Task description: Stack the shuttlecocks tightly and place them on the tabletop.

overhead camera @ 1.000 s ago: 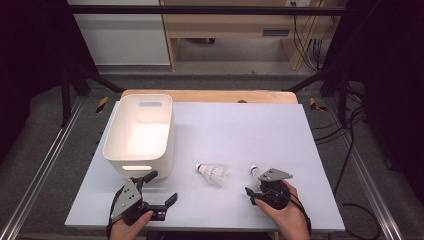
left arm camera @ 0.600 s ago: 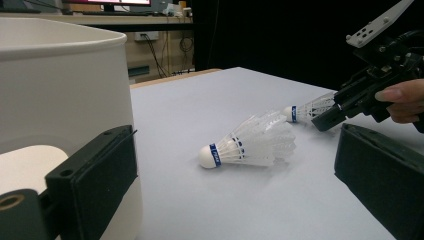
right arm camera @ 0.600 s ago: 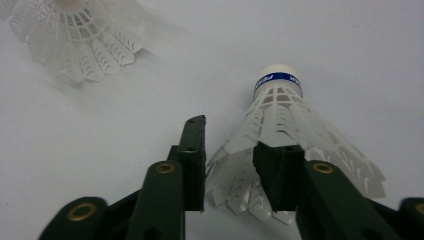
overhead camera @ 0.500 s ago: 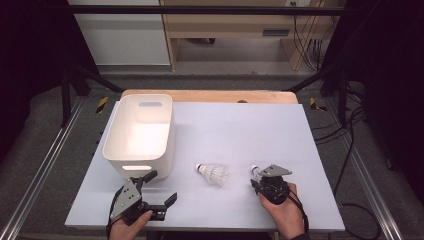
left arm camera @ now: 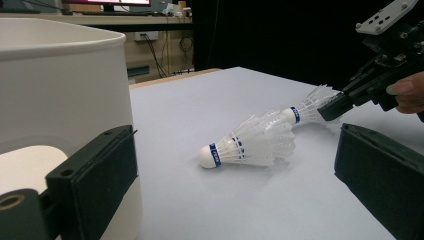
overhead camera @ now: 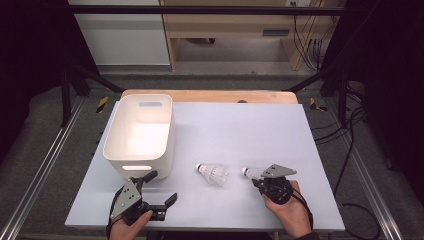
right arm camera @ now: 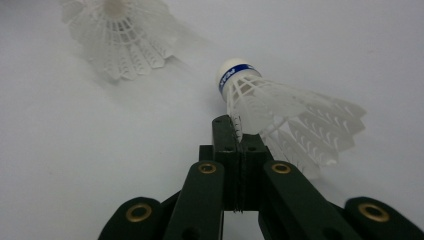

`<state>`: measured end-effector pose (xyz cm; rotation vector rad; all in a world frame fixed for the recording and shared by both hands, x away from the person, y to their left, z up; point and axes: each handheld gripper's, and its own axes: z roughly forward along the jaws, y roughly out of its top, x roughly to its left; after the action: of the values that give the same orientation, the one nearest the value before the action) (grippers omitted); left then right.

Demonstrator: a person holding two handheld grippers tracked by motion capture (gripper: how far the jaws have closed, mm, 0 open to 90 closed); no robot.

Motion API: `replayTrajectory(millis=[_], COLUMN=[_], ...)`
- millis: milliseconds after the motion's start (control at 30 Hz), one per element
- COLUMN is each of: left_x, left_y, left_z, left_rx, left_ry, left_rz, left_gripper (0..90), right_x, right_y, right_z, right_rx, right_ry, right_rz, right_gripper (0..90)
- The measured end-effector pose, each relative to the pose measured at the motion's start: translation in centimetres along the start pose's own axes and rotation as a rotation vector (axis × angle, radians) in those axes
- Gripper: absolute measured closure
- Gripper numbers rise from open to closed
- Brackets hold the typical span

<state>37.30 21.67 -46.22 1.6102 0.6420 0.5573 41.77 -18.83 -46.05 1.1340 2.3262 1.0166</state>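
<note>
Grey carpet [overhead camera: 45,130] is covering the floor around the white-topped table [overhead camera: 260,125], with metal rails [overhead camera: 40,170] running along both sides. Behind, a pale wooden bench [overhead camera: 235,30] is standing against the wall, black cables [overhead camera: 310,47] hanging beside it.

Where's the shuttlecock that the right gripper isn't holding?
In the high view, the free shuttlecock lies on the table's near middle, between the white bin and the right gripper.

A pale surface with three things on it

The surface [overhead camera: 260,125] is flat and light grey-white, with a wooden edge at the far side. On it stand a white tub [overhead camera: 141,134], just beyond the left hand-held gripper [overhead camera: 162,192], and two white shuttlecocks: one [overhead camera: 212,173] lies between both grippers, the other [overhead camera: 251,173] lies at the right hand-held gripper [overhead camera: 256,181].
</note>
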Motion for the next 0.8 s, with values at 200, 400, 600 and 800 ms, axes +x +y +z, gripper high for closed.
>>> replayTrajectory(millis=[200,400,600,800], left_x=[0.1,0.1,0.1,0.1], left_y=[0.0,0.0,0.0,0.1], left_z=[-0.1,-0.1,-0.1,-0.1], left_rx=[-0.001,-0.003,-0.005,-0.004], left_ry=[0.002,0.0,0.0,-0.001], left_rz=[0.0,0.0,-0.001,-0.001], left_gripper=[3.1,3.1,3.1,3.1], right_x=[1.1,2.5,3.5,4.0], right_y=[0.8,1.5,2.4,3.0], right_z=[0.8,1.7,3.1,4.0], right_rx=[-0.008,-0.014,-0.034,-0.039], right_ry=[0.06,0.115,0.158,0.176], right_rz=[-0.04,-0.088,-0.11,-0.127], right_gripper=[89.7,89.7,89.8,89.9])
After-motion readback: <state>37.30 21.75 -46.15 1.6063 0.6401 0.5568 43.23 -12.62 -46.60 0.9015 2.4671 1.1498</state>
